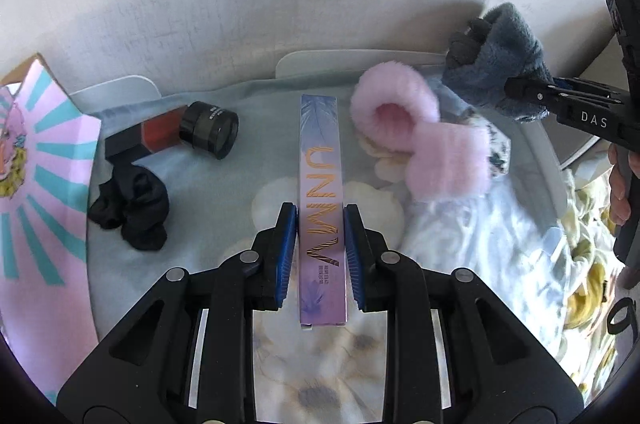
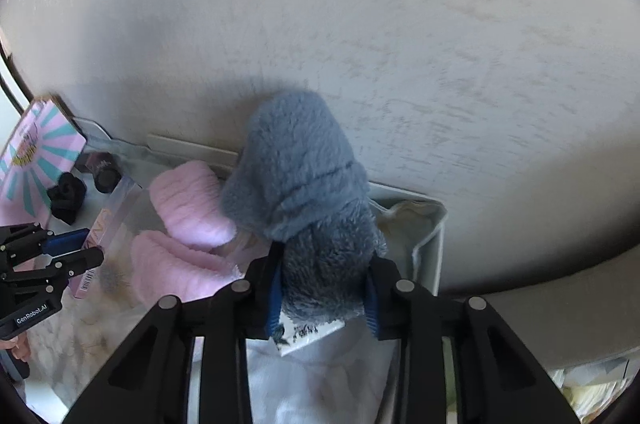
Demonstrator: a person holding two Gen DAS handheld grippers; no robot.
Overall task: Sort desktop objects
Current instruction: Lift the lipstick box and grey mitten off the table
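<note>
The pale plaster wall [image 2: 400, 24] filled the background of both views; below it the floral cloth [image 1: 328, 364] lay spread over the work surface, with white bins [image 2: 434, 248] standing against the wall; at my far left a pink box with teal rays [image 1: 44, 184] leaned in. My left gripper [image 1: 321, 220] was clenched on the long UNNY box [image 1: 321, 208], its blue pads [image 1: 289, 224] pressed flat against the two long sides near the box's middle and hardly open beyond the box's narrow width; the box's long axis ran straight out along my fingers, its far end pointing toward the wall and its near end sticking back between them; it sat over the cloth, between the black scrunchie [image 1: 130, 208] on the left and the pink fluffy cuffs [image 1: 420, 136] on the right, though I could not tell whether it was lifted or resting. My right gripper [image 2: 322, 300] was closed on the grey fluffy mitt [image 2: 304, 184], pads sunk into the pile at its lower end; the mitt stood upright, its long axis pointing up and away toward the wall, held clear above the bin edge; a white tag [image 2: 308, 332] hung under it. Smallest, a red-and-black lipstick case [image 1: 140, 140] and a small black jar [image 1: 210, 128] lay touching near the far bin.
</note>
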